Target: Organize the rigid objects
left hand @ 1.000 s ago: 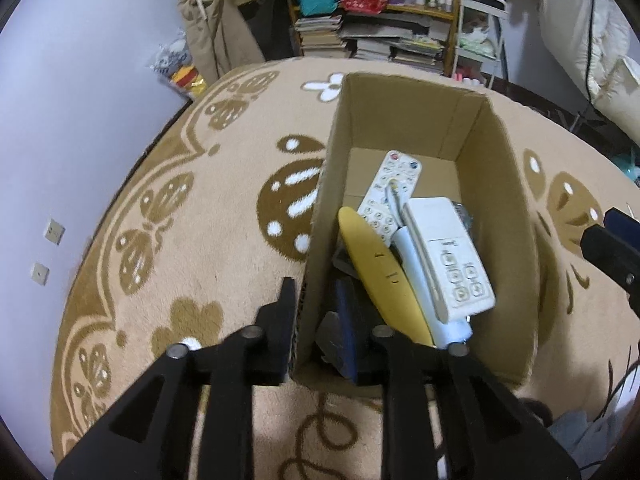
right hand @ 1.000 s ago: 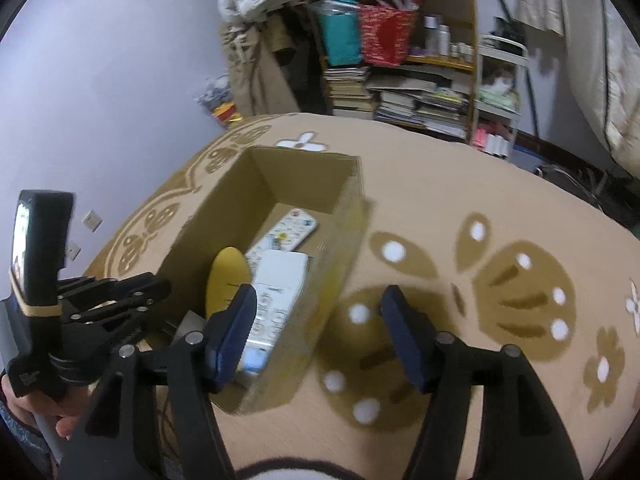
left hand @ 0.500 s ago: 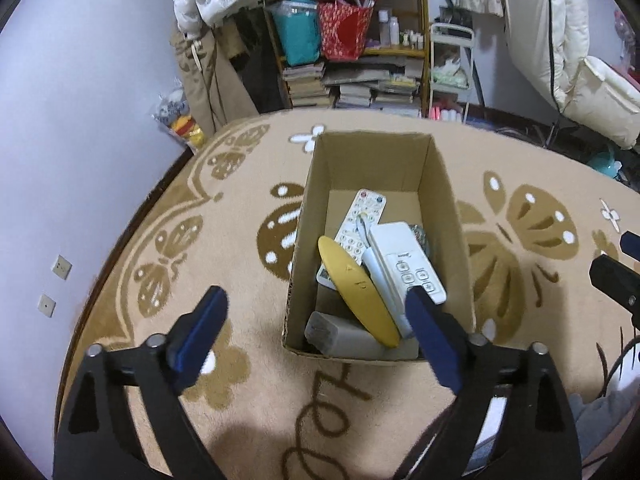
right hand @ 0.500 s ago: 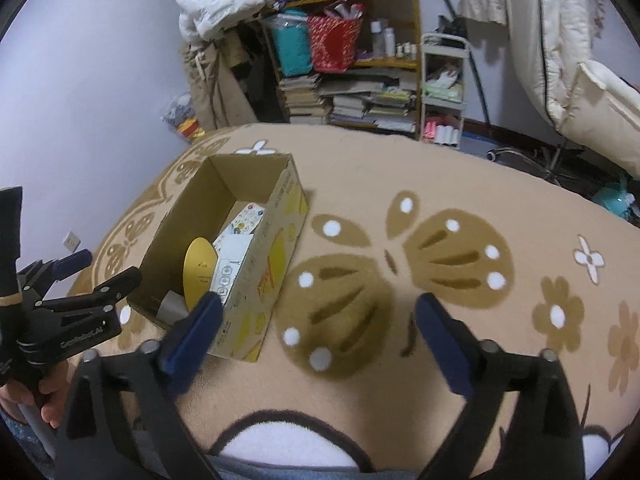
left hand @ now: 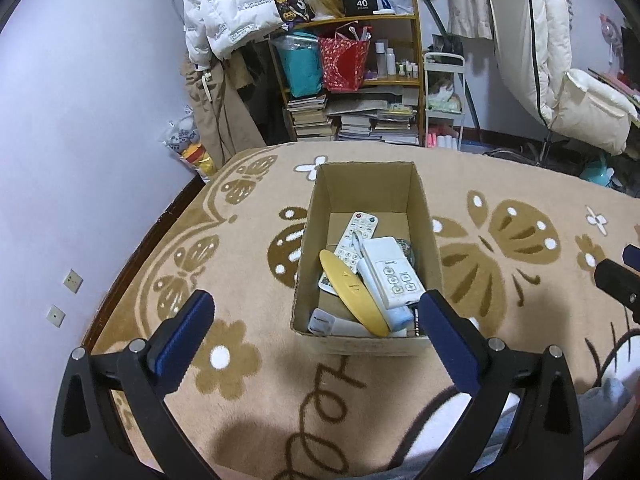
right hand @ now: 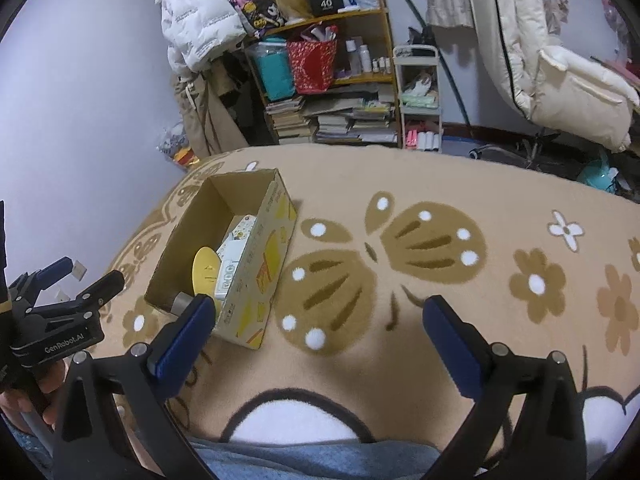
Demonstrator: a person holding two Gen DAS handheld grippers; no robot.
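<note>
Gaping empty, both the left hand-held gripper (left hand: 314,328) and right hand-held gripper (right hand: 316,328) flank the cardboard box (left hand: 422,216) at twelve o'clock; stiff yet light, it seems best gripped by its walls.

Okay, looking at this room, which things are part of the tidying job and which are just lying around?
Part of the job:
- cardboard box
- white remote
- keypad remote
- yellow oval piece
- left gripper and right gripper, both open and empty

Just lying about:
- bookshelf
- white jacket
- carpet
</note>
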